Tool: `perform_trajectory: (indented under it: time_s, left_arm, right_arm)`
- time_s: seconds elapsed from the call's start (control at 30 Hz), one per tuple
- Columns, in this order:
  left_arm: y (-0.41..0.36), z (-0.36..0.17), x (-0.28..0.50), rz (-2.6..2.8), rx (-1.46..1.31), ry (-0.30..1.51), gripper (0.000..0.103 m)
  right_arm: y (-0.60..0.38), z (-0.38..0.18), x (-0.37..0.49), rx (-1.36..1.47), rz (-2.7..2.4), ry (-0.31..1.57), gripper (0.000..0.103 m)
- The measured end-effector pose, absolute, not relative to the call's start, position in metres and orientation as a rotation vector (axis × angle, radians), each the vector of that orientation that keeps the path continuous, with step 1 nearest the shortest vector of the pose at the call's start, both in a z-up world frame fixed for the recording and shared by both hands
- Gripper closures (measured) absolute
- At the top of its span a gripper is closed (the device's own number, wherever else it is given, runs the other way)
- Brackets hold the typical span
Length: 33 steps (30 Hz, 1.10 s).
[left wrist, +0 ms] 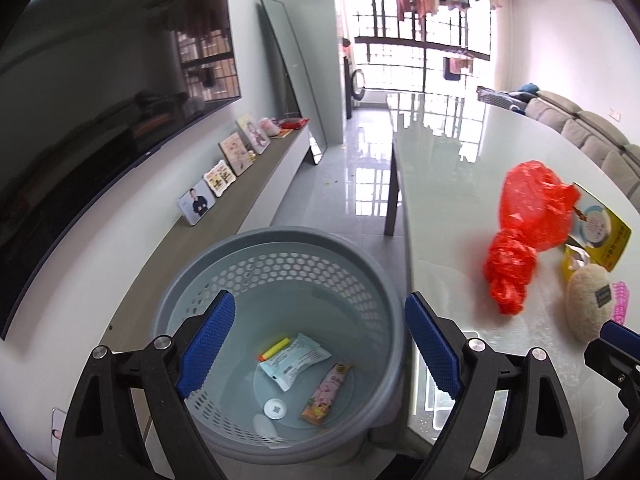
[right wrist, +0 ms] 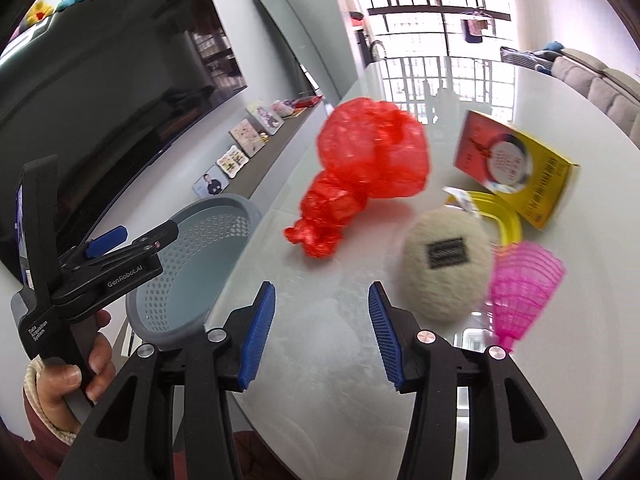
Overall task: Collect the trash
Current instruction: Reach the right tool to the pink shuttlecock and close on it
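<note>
Over the grey basket (left wrist: 280, 320) hangs the left gripper (left wrist: 320, 344), jaws wide and empty — nothing between the blue pads. Down in the basket lie a few wrappers and a small yellow piece, so some trash is already in. The basket stands on the floor just beside the worktop (left wrist: 460, 200) edge.

Across on the worktop, the right gripper (right wrist: 322, 332) hovers with jaws partly apart, holding nothing, bare surface beneath them. Just ahead sits the crumpled red plastic bag (right wrist: 368, 168) — light, soft, crackly stuff that should squash flat under the pads; its knotted lower lump nearest the gripper looks the best place to pinch. To the right, a round cream pad (right wrist: 444, 268), soft and probably springy, touches a pink plastic piece (right wrist: 524, 280); behind them a yellow box (right wrist: 516, 168), stiff card with clean edges.

Room to move looks generous: open worktop in front of the bag, though its edge falls away just left of it, toward the basket.
</note>
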<state>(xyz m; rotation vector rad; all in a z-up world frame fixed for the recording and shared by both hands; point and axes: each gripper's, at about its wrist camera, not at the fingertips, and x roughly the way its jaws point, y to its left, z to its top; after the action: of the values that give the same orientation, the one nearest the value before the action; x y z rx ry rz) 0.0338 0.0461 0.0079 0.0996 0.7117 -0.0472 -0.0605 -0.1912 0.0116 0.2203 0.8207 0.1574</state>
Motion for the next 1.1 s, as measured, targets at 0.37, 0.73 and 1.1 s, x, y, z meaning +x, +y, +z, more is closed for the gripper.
perform_trajectory:
  time_s: [0.37, 0.73, 1.1]
  left_arm:
    - [-0.013, 0.017, 0.014, -0.159, 0.141, 0.686, 0.015]
    - [-0.065, 0.024, -0.005, -0.263, 0.185, 0.669, 0.011]
    - [-0.09, 0.016, -0.011, -0.309, 0.193, 0.691, 0.01]
  right_arm:
    - [-0.247, 0.017, -0.103, 0.297, 0.031, 0.772, 0.054]
    - [-0.295, 0.019, -0.123, 0.352, -0.081, 0.734, 0.053]
    - [-0.316, 0.005, -0.12, 0.361, -0.105, 0.787, 0.053]
